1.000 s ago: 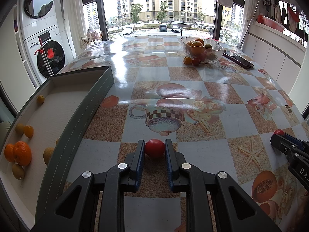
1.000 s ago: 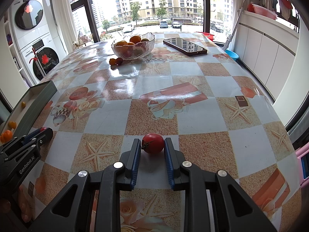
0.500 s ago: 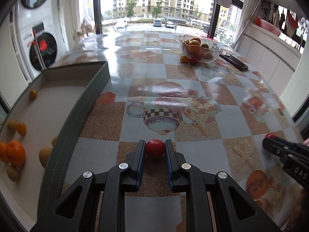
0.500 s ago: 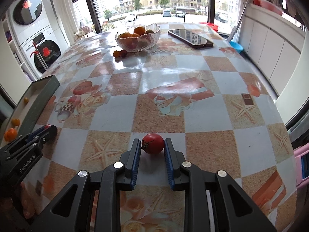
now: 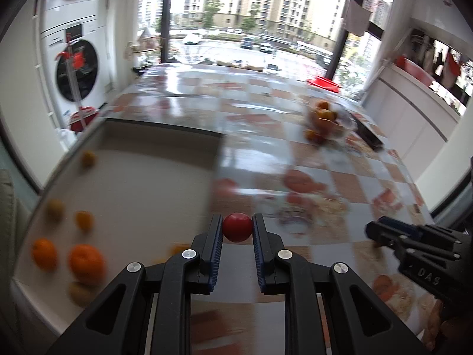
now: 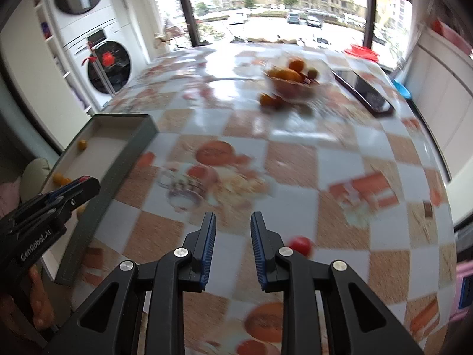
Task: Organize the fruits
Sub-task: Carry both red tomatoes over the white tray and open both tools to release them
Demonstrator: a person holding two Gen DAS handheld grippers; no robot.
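My left gripper is shut on a red tomato and holds it in the air beside the right wall of the grey tray. The tray holds several oranges and small yellow fruits. My right gripper is open and empty above the table. A second red tomato lies on the table just right of its right finger. The left gripper also shows in the right wrist view, over the tray's edge. The right gripper shows in the left wrist view.
A glass bowl with oranges stands at the far side of the table, with two small fruits in front of it. A black phone lies right of the bowl. The checked tablecloth covers the table.
My left gripper lifted its tomato and swung left toward the tray. My right gripper let go of its tomato and moved up and left; that tomato now lies on the table.
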